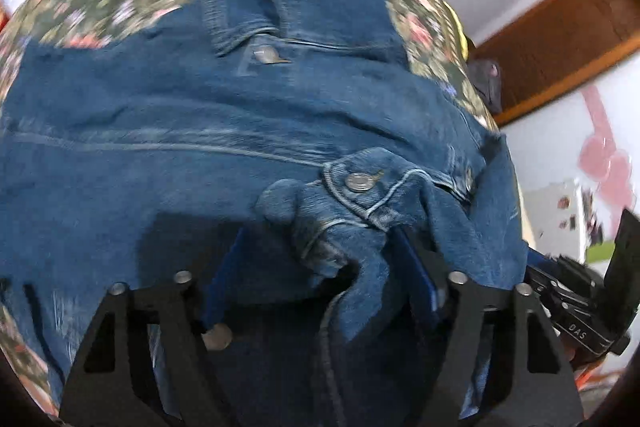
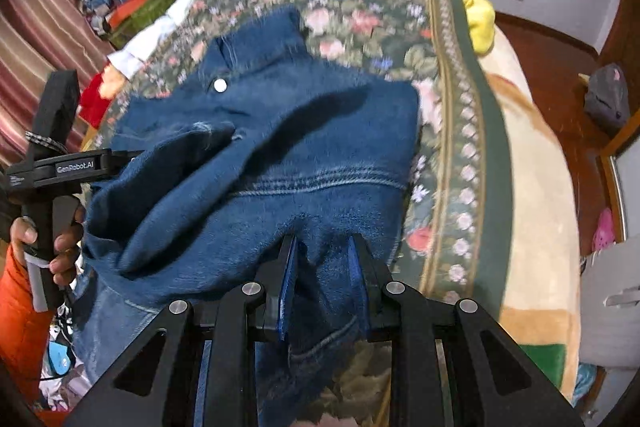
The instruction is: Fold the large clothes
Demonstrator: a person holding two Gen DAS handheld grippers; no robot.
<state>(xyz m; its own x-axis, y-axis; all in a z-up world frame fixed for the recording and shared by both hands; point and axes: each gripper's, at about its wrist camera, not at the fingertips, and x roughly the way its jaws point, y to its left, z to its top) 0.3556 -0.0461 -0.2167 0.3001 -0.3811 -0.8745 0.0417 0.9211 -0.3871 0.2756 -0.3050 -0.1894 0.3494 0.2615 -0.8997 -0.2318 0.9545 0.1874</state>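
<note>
Blue denim jacket (image 2: 280, 147) on floral bedspread (image 2: 360, 7); both hand-held grippers pinching denim: left (image 1: 320, 291), right (image 2: 324, 267). Yellow pillow (image 2: 480, 19) beyond.

You are working over a floral bedspread (image 2: 360, 3) that is covering the bed, its green border (image 2: 496, 131) running down the right side. A yellow cloth (image 2: 478, 13) is lying at the far edge. Striped curtains (image 2: 36, 39) are hanging at left. A grey bag (image 2: 606, 99) is sitting on the wooden floor (image 2: 552, 75).
</note>
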